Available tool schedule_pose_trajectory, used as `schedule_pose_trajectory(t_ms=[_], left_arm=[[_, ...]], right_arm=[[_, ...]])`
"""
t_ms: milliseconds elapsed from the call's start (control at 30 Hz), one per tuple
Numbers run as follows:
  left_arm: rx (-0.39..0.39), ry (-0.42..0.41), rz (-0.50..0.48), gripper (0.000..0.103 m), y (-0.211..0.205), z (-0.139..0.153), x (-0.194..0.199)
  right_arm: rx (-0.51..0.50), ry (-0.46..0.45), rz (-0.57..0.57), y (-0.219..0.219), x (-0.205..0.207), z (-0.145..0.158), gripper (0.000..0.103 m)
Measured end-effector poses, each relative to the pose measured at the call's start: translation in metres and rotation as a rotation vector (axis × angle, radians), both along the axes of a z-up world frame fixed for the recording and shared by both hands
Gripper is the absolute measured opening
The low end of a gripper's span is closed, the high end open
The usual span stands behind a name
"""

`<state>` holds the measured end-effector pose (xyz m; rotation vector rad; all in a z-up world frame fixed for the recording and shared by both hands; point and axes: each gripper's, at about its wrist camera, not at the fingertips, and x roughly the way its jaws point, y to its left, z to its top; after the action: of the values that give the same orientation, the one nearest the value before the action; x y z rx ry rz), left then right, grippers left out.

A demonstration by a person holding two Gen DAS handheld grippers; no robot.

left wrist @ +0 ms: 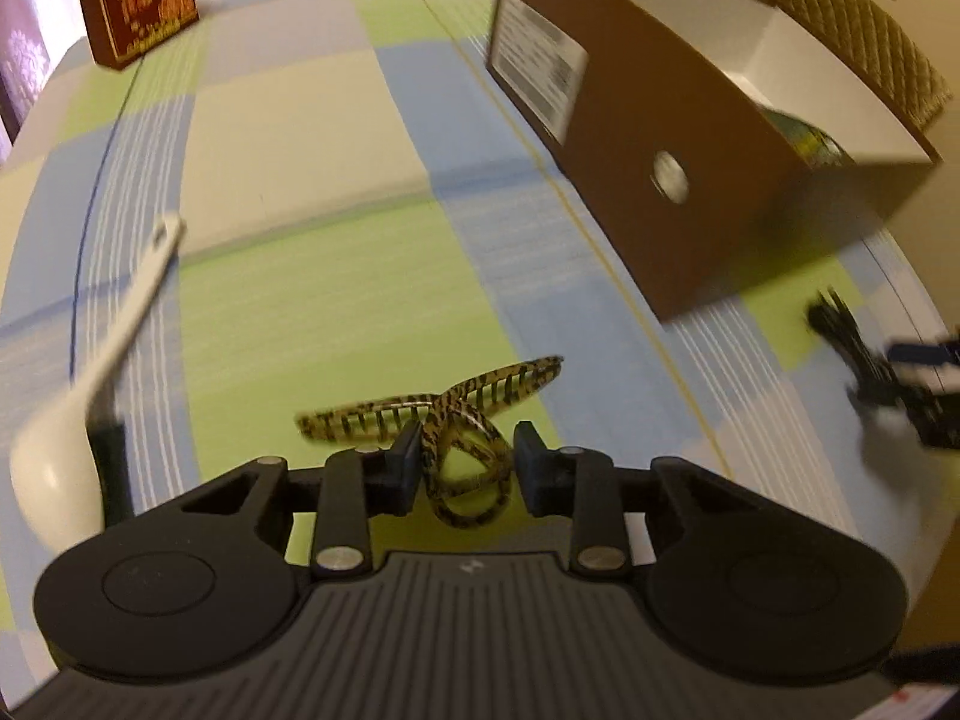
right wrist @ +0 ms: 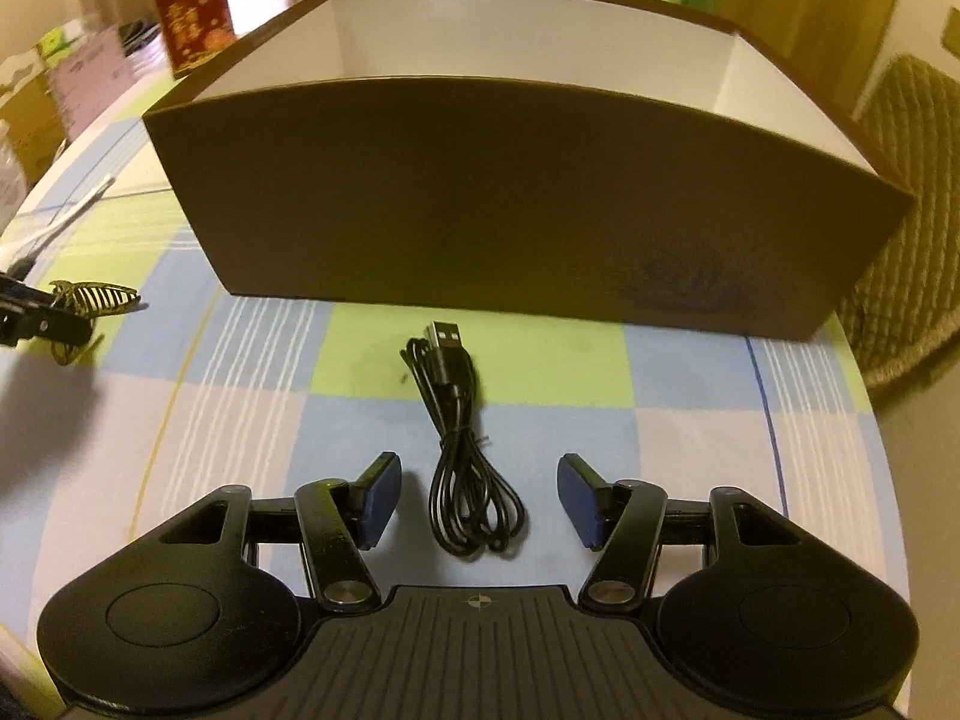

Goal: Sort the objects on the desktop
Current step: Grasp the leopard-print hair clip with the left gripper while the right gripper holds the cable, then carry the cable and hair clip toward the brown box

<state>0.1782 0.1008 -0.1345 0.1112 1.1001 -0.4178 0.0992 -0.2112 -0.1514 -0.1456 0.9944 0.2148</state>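
Sorting step: lifting tortoiseshell hair claw [left wrist: 447, 429], clamped in left gripper [left wrist: 465, 465].
Right gripper [right wrist: 479, 501]: spread, straddling USB cable [right wrist: 462, 438].
Next: carrying claw right, over brown box [left wrist: 708, 174] rim.

Left wrist view: hair clip [left wrist: 444, 420] between the fingers [left wrist: 408, 462] of the left gripper [left wrist: 465, 468], above the bench [left wrist: 336, 312]. Spoon [left wrist: 90, 372] at 9 o'clock of the clip; open box [left wrist: 678, 138] at 1 o'clock; small carton [left wrist: 135, 0] at 11 o'clock, near the far bench edge. Right wrist view: coiled cable [right wrist: 462, 438] on the bench, lying between the spread fingers [right wrist: 378, 501] of the right gripper [right wrist: 480, 501]; box at 12 o'clock behind the cable.
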Motion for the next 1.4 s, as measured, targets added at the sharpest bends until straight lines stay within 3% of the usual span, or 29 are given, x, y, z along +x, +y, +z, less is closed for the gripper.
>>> schedule_pose_trajectory(t_ms=[133, 200, 267, 667, 1400], left_arm=[[0.01, -0.016, 0.0, 0.034, -0.01, -0.001, -0.009], [0.022, -0.032, 0.01, 0.034, -0.014, -0.002, -0.009], [0.036, -0.049, 0.015, 0.029, -0.018, -0.001, -0.009], [0.084, -0.054, 0.035, 0.027, -0.033, 0.018, -0.036], [0.001, -0.121, -0.007, 0.027, -0.088, 0.068, -0.077]], right_arm=[[-0.011, -0.013, 0.044, 0.004, 0.007, -0.004, 0.049], [-0.004, -0.014, 0.095, 0.008, 0.006, -0.004, 0.027], [-0.023, -0.01, 0.131, 0.014, 0.004, -0.003, 0.015], [0.08, 0.048, 0.161, 0.0, -0.011, 0.008, 0.014], [0.205, 0.034, 0.166, -0.036, -0.013, 0.042, 0.014]])
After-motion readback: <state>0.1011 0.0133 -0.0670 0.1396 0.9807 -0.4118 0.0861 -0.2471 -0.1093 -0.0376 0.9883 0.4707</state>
